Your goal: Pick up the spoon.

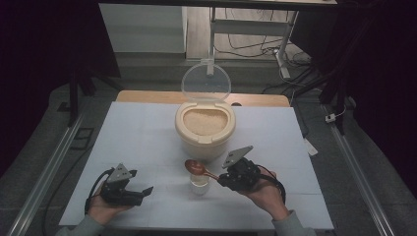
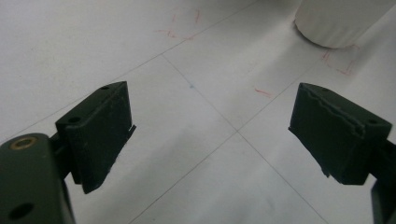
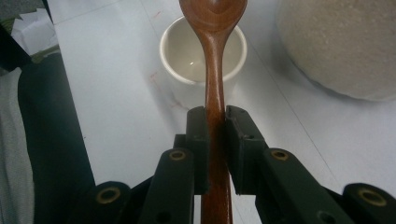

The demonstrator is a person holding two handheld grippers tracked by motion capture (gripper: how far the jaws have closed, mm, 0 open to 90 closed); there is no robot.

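Note:
A brown wooden spoon [image 3: 214, 56] is clamped by its handle between the jaws of my right gripper [image 3: 217, 116]. Its bowl [image 1: 194, 166] hovers over a small white cup [image 1: 199, 183] that looks empty inside [image 3: 196, 51]. Behind the cup stands a cream rice container [image 1: 205, 129] with its clear lid [image 1: 206, 82] flipped up and white rice showing inside. My right gripper [image 1: 220, 177] sits just right of the cup. At the table's front left my left gripper [image 1: 142, 187] rests low, its jaws wide apart with nothing between them [image 2: 212, 135].
White paper [image 1: 142, 132] with thin lines and faint red marks covers the table [image 2: 187, 88]. Dark floor, metal rails and cables lie around the table. A rounded white base [image 2: 338, 23] shows at the far edge of the left gripper view.

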